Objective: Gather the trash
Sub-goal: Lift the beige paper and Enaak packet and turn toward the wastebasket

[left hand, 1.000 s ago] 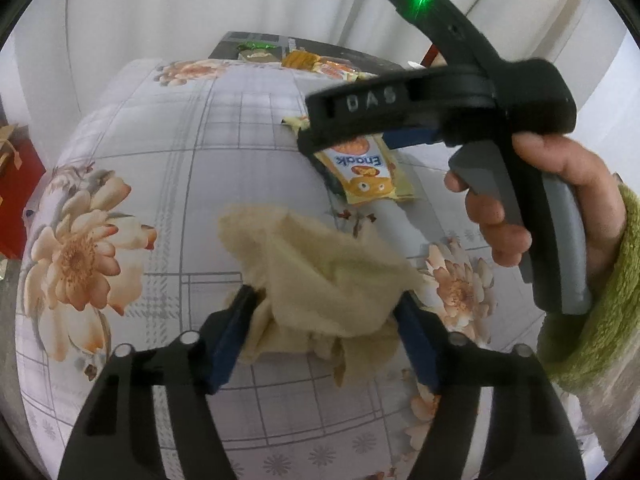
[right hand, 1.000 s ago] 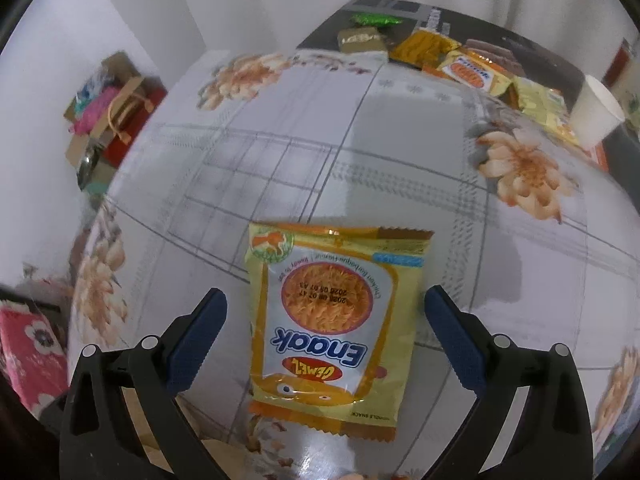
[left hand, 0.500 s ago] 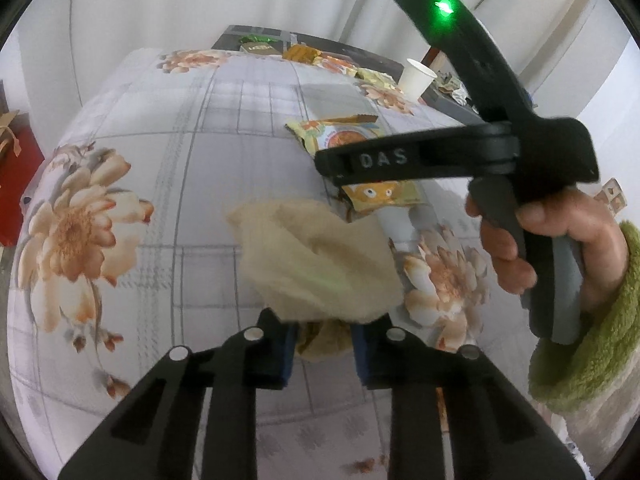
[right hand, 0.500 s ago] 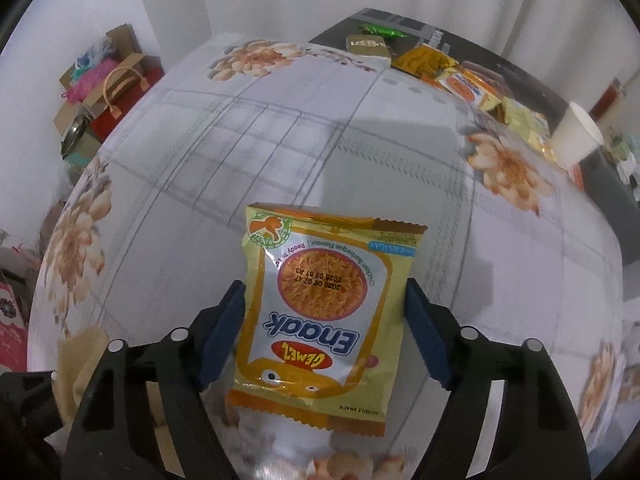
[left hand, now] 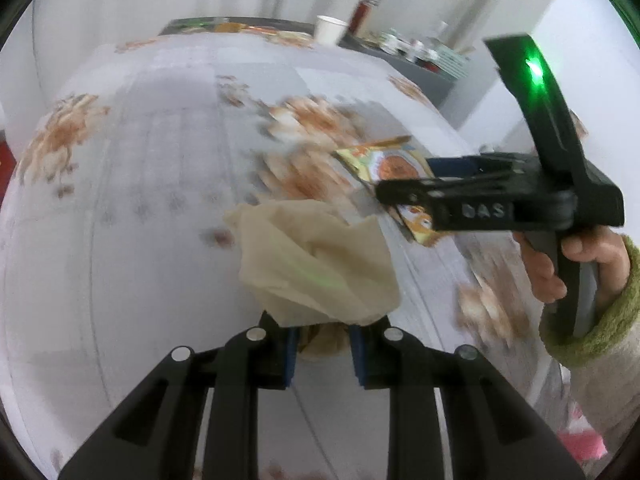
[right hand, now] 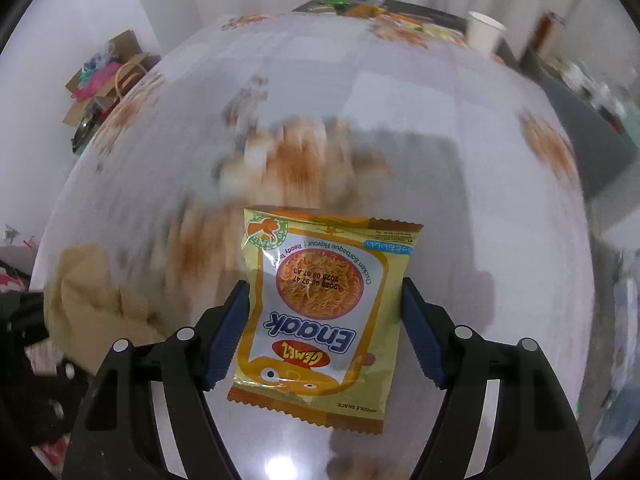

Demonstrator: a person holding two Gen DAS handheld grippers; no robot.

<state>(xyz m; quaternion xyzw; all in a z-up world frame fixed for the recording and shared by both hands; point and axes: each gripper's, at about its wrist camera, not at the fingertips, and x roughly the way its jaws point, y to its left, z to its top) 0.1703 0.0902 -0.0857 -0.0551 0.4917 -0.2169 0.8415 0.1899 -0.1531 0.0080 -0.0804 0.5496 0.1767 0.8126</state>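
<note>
A: What is gripped by the left gripper (left hand: pixel 322 350)?

B: A crumpled beige tissue (left hand: pixel 316 268) is pinched between its blue pads (left hand: pixel 289 354), the bulk of it bunched just ahead of the fingertips, above the flowered tablecloth (left hand: pixel 140 184).

A: And the right gripper (right hand: pixel 324 330)?

B: A yellow Enaak noodle snack packet (right hand: pixel 324 312) is clamped at both side edges by its pads, the top of the packet reaching beyond the fingertips. Far ahead of it a white paper cup (right hand: pixel 484 34) is seen, blurred.
</note>
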